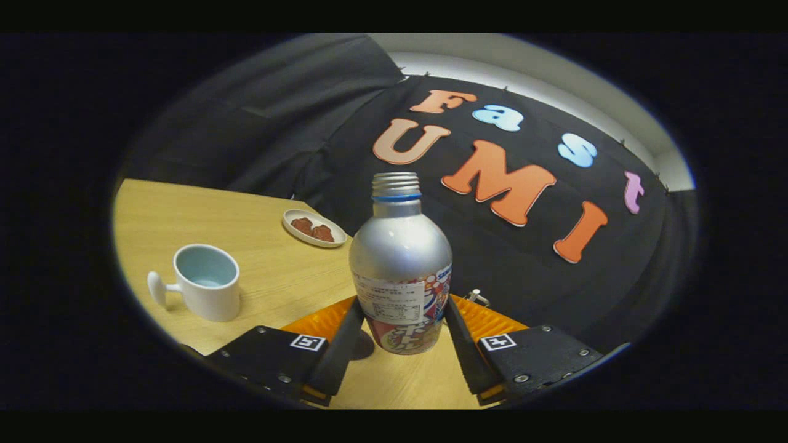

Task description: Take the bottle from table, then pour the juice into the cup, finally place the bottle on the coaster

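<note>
Right now my gripper has both fingers pressed against the lower body of the bottle, one on each side of the printed label, so I read it as clamped on the bottle rather than merely straddling it. The bottle sits squarely between the fingers, its base appearing to hang a little above the table, with a shadow on the wood just under and beside it; I judge it lifted, though I cannot be sure the base is fully clear. Its long axis runs upright, straight away from the fingers toward the threaded neck, which is uncapped with a blue ring below the thread.

The relation I care about for the pour: the cup stands on the table off to the left of the bottle and somewhat beyond my left finger, well apart from it, mouth up, handle pointing away from the bottle. So the neck has to travel left and tip that way over the rim. I would keep the grip low as it is, since that leaves the neck free to lead.

Farther back, beyond the cup and just left of the bottle's shoulder, a small dish holds a couple of reddish-brown pieces near the table's far edge. I would steer the neck short of it. I cannot pick out a coaster from here.
</note>
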`<state>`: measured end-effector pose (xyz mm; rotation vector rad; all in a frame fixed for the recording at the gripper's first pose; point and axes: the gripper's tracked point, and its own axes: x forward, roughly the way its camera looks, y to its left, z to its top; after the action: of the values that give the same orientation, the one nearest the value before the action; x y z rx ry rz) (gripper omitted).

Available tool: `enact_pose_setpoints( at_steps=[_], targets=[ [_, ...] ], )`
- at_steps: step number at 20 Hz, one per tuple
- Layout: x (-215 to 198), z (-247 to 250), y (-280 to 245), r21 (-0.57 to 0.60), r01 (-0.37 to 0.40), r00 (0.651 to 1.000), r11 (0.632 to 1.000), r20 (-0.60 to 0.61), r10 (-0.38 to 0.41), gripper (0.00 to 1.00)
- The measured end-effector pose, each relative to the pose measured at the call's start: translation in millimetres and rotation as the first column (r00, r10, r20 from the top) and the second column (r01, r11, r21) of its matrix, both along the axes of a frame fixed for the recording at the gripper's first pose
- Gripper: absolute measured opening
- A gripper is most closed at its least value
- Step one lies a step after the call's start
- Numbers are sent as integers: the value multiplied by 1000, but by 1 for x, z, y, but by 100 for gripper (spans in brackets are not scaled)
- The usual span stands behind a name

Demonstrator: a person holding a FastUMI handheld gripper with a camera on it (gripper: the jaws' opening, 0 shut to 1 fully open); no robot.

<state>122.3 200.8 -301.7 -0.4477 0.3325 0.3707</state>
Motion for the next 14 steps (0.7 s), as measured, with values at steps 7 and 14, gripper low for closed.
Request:
enact_pose_setpoints(
  at_steps=[7, 14],
  targets=[
    [8, -30, 3, 266, 131, 980, 955, -177, -86, 76],
    [8, -64, 9, 294, 151, 967, 944, -240, -80, 77]
  ],
)
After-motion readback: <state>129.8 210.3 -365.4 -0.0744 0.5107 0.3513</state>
